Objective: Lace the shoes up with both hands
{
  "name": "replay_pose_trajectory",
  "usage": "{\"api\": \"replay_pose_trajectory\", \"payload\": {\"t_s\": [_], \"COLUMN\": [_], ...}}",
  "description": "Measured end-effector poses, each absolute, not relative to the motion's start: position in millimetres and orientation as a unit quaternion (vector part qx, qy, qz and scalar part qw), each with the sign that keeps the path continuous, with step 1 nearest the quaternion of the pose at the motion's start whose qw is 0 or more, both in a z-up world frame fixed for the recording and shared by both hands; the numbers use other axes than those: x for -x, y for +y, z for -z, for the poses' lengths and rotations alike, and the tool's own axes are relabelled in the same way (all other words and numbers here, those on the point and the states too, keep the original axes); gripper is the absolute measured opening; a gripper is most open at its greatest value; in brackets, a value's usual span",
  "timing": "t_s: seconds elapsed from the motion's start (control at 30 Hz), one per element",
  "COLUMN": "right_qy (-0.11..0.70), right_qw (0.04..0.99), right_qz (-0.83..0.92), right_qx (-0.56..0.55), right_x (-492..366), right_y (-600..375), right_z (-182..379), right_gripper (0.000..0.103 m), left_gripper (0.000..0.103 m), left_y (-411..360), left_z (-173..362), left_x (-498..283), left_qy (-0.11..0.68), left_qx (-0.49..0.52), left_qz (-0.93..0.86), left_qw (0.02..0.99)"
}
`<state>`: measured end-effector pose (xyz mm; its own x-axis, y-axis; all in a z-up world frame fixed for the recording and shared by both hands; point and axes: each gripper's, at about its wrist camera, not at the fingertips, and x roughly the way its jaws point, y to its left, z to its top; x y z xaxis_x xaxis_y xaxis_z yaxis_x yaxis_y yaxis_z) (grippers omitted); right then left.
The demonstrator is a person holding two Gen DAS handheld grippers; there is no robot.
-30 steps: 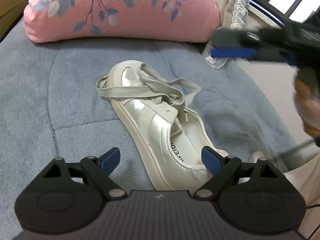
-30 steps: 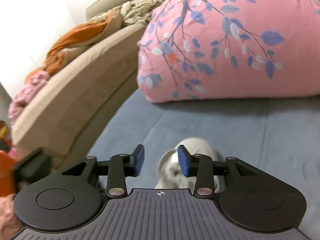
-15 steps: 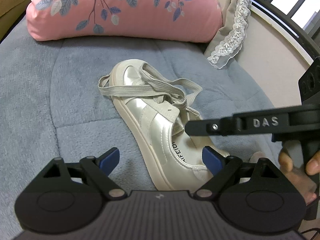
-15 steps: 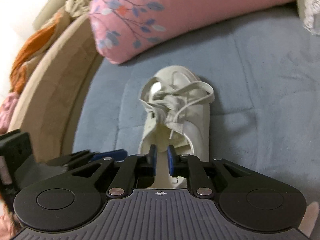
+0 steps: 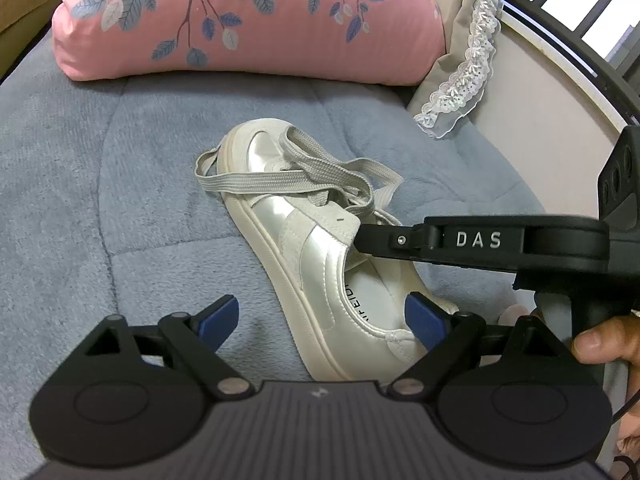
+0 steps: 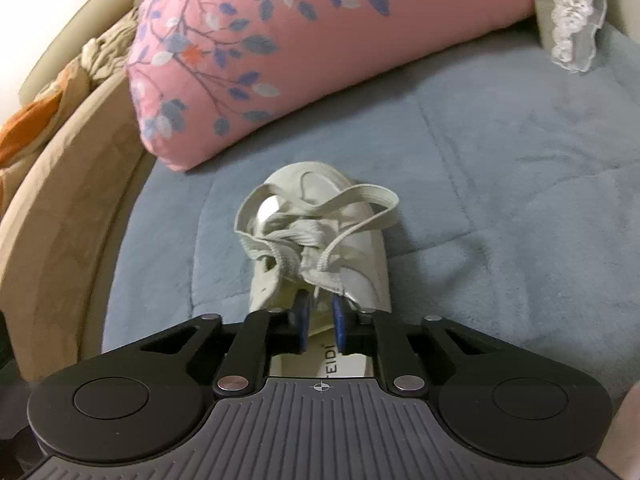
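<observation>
A: Shoe (image 5: 320, 248) lying on blue quilt (image 5: 80, 200), mid-frame in L wrist view, toe toward 11 o'clock, heel by 5 o'clock near the camera. Laces (image 5: 288, 178) loose, looped over toe end, one loop hanging off the sole edge onto quilt.

B: L gripper (image 5: 322, 318)?

A: Fingers spread wide, nothing between but shoe heel & quilt; not touching either, as far as visible. R gripper (image 5: 360, 242) reaching in from 3 o'clock across the shoe opening, hiding part of tongue. Hand (image 5: 600, 344) on its handle at 4 o'clock.

B: R wrist view?

A: R gripper (image 6: 320, 320) fingers nearly closed, narrow gap, tips at tongue edge under the lace knot (image 6: 296, 248). Gripping tongue or not: can't tell. Shows insole print below fingers.

B: Surroundings?

A: Pink floral pillow (image 5: 248, 20) at 12, well apart from toe. Lace-trimmed cloth (image 5: 468, 68) at 2. Only R view shows tan sofa arm (image 6: 60, 220) at 9 w/ orange cloth (image 6: 28, 128).
</observation>
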<state>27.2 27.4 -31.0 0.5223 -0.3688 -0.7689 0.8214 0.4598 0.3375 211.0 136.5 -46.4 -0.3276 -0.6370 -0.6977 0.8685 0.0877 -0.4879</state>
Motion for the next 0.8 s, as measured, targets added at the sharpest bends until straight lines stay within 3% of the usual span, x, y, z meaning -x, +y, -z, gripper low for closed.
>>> {"api": "replay_pose_trajectory", "payload": {"t_s": [0.27,0.47,0.8], "right_qy": [0.324,0.294,0.377], "right_qw": [0.801,0.772,0.823], "right_qz": [0.359,0.321,0.228], "right_qx": [-0.354,-0.464,-0.358], "right_x": [-25.9,-9.6,-23.7], "right_y": [21.7,-4.1,-9.9], "right_z": [26.7,33.0,30.9], "right_gripper": [0.011,0.006,0.003], "left_gripper": [0.092,0.094,0.097], "left_y": [136.5,135.5,135.0], "left_z": [47.2,48.3,48.6], "left_x": [-209.0,-209.8,-210.5], "left_qy": [0.473,0.475,0.476], "left_qx": [-0.12,-0.12,-0.123], "left_qz": [0.661,0.66,0.657], "left_qw": [0.57,0.569,0.571]}}
